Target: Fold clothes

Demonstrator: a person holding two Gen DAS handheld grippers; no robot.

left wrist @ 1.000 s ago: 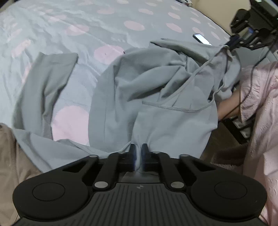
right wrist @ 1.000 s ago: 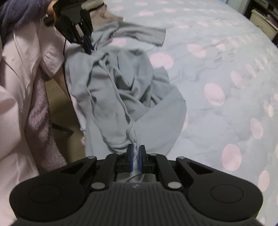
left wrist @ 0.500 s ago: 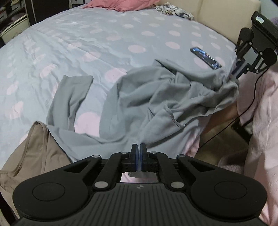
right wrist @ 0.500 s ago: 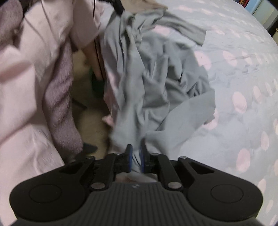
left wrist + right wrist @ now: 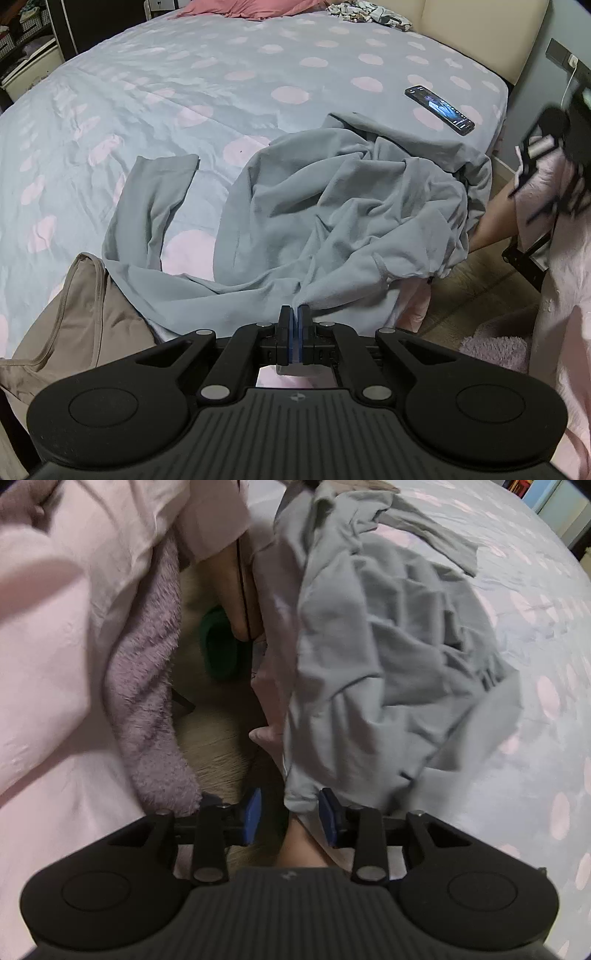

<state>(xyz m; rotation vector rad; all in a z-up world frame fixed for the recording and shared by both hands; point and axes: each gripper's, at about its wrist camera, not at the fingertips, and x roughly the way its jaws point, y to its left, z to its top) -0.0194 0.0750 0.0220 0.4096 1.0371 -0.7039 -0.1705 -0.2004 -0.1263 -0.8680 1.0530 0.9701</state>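
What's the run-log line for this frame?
left claw: shut on grey garment | right claw: open, hem between its pads | garment: crumpled at bed edge

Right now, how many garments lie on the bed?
2: a grey garment crumpled at the bed's near edge, and a tan garment beside it, left. Others may be hidden.

From my left camera, the garment lies crumpled on the bed at its near right edge, one sleeve stretched left. A phone lies beyond it, far right. Another garment sits near left.
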